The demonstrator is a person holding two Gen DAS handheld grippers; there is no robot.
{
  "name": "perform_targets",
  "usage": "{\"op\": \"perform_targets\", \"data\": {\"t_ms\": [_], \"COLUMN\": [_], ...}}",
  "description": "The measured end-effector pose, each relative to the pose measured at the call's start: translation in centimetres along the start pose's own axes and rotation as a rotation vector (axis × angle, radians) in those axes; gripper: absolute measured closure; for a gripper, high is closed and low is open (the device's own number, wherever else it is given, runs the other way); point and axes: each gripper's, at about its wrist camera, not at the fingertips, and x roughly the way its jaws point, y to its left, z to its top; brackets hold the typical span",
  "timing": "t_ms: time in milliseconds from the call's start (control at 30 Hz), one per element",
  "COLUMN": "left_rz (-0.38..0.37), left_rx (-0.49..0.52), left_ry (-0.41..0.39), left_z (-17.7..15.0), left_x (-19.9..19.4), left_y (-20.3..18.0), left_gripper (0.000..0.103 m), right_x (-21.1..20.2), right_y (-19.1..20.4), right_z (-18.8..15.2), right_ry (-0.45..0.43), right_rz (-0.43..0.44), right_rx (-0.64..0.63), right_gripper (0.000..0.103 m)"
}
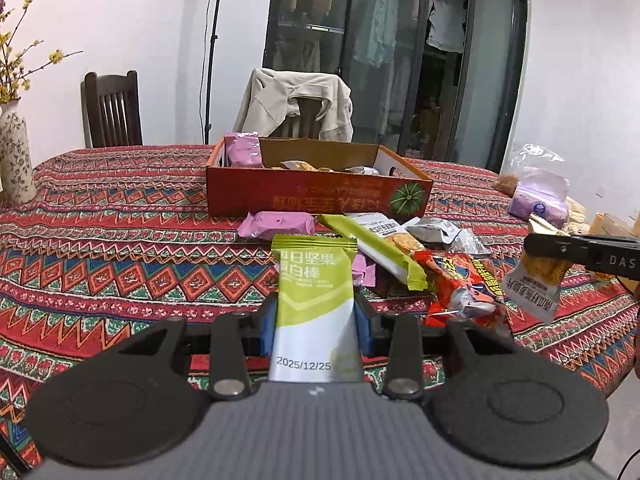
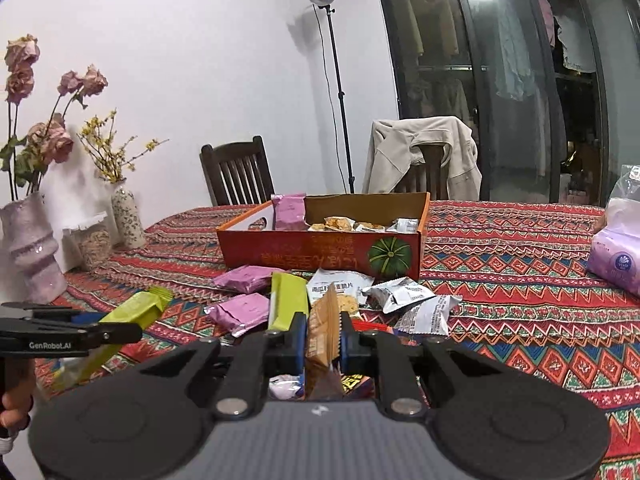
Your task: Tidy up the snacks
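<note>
My left gripper [image 1: 315,320] is shut on a green and white nut bar [image 1: 314,300] and holds it above the table; it also shows in the right wrist view [image 2: 120,320]. My right gripper [image 2: 323,340] is shut on an orange cracker packet [image 2: 322,336], seen edge-on; it also shows in the left wrist view [image 1: 536,280]. An open orange cardboard box [image 1: 316,196] [image 2: 320,252] holds a pink packet [image 2: 289,211] and several snacks. Loose snacks lie in front of it: pink packets [image 1: 276,225], a green bar [image 1: 372,248], a red packet [image 1: 464,284], silver packets [image 2: 400,292].
The table has a patterned red cloth [image 1: 120,264]. Vases with flowers [image 2: 30,248] stand at the left. A purple tissue pack [image 2: 616,260] and a plastic bag [image 1: 536,160] lie at the right. Two chairs [image 2: 236,172] stand behind, one with a beige jacket [image 2: 424,152].
</note>
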Motion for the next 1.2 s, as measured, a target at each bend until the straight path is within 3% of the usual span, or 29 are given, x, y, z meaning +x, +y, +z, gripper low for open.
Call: {"op": "perform_targets", "data": {"t_ms": [133,267,433,600,733,867,1033,1200], "left_rz": [0.004,-0.077,-0.107,-0.119,-0.091,-0.037,0.002,0.019], "left_rx": [-0.011,-0.070,-0.052,-0.039,-0.050,-0.088,-0.087,-0.087], "left_ry": [-0.011,-0.046,-0.102,-0.110,-0.052,0.050,0.091,0.127], "left_z": [1.0,4.5,10.4,16.4,18.9,19.4,18.8,18.4], "left_x": [0.3,1.3,4.7,11.5,18.8,26.5,30.9,32.6], "left_y": [0.7,2.6,4.0,4.3,4.1,3.9,3.8,3.8], "left_gripper": [0.064,0.064,0.064,0.064,0.064,0.064,0.064,0.061], "right_x": [0.3,1.2,3.5,8.2,15.2,22.9,30.7,34.1], "right_y": [-0.2,-0.2,-0.5,-2.2,-5.0,-7.5,-8.9,-8.3], "right_z": [-0.1,1.3,5.8,11.8,16.2,17.3,15.9,14.4], "right_ry": [0.002,-0.019,-0.066,-0.102,-0.045,0.048,0.163,0.230], "right_rz": [0.016,0.044,0.071,0.087,0.112,0.097,0.075,0.140], "right_rx": [0.019,0.009,-0.059,-0.101,-0.036,0.043,0.129,0.186], "right_gripper": [0.088,0.088,0.088,0.088,0.088,0.088,0.088,0.088]}}
